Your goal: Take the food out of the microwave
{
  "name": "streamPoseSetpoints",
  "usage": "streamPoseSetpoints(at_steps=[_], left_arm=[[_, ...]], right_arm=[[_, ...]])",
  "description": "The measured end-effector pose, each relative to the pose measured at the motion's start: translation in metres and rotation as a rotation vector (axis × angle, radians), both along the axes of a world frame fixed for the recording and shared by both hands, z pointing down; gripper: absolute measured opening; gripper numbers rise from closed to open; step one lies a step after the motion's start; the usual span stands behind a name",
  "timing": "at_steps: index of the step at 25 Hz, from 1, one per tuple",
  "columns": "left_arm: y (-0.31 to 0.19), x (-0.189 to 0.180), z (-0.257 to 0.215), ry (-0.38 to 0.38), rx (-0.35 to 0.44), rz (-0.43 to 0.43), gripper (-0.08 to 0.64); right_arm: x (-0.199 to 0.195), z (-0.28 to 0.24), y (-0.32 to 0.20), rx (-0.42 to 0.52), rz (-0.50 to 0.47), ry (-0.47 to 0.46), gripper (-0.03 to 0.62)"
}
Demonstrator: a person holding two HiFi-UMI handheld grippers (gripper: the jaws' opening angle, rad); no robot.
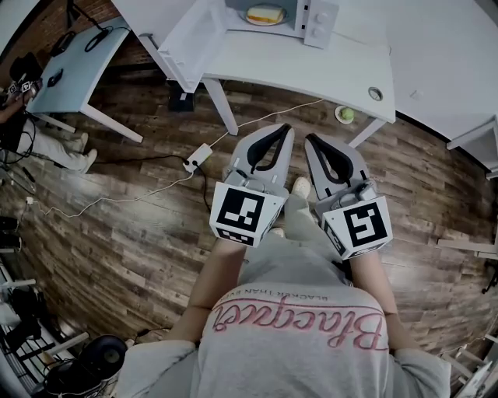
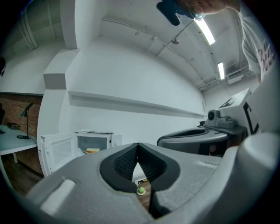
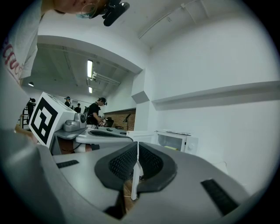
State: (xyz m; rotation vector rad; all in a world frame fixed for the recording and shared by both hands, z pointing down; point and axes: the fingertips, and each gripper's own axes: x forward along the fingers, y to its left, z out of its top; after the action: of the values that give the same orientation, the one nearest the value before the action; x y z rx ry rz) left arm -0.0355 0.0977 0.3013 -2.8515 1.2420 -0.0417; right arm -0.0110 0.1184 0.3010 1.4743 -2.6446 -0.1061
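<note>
Two grippers show in the head view, side by side and pointing level toward the tabletop (image 1: 311, 74). The left gripper (image 1: 282, 129) has its jaws closed tip to tip with nothing between them. The right gripper (image 1: 312, 141) is the same, jaws together and empty. Each carries one marker cube.

One microwave (image 1: 315, 19) stands at the far edge of the white tabletop, with its single door (image 1: 189, 40) swung wide open. Inside lies one pale yellow piece of food (image 1: 265, 13) on one plate, well apart from both grippers.

The floor (image 1: 132, 233) is dark wood plank. On it sits one small green round thing (image 1: 345, 115) beside a table leg, and one white power strip (image 1: 197, 158) with cables trailing off. One pale blue desk (image 1: 78, 74) stands to the left. The walls are white, with a brick section near that desk.
</note>
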Motion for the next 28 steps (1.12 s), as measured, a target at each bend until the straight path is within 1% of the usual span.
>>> streamPoseSetpoints(at_steps=[4,12,23,28], left_arm=[[-0.016,0.005,0.001,-0.012,0.007,-0.002,0.005],[-0.072,0.013,0.002,-0.023,0.0,-0.034,0.005],[-0.175,0.04,0.0,-0.022,-0.014,-0.1,0.005],[-0.219,0.055,0.004,-0.021,-0.035,-0.133,0.005]], right_arm=[[0.004,0.002,-0.019,0.001,-0.012,-0.013,0.012],[0.014,0.001,-0.078,0.0,-0.046,-0.024,0.011],[0.046,-0.005,-0.183,-0.006,-0.1,-0.02,0.012],[0.066,-0.001,-0.227,-0.032,-0.121,-0.022,0.011]])
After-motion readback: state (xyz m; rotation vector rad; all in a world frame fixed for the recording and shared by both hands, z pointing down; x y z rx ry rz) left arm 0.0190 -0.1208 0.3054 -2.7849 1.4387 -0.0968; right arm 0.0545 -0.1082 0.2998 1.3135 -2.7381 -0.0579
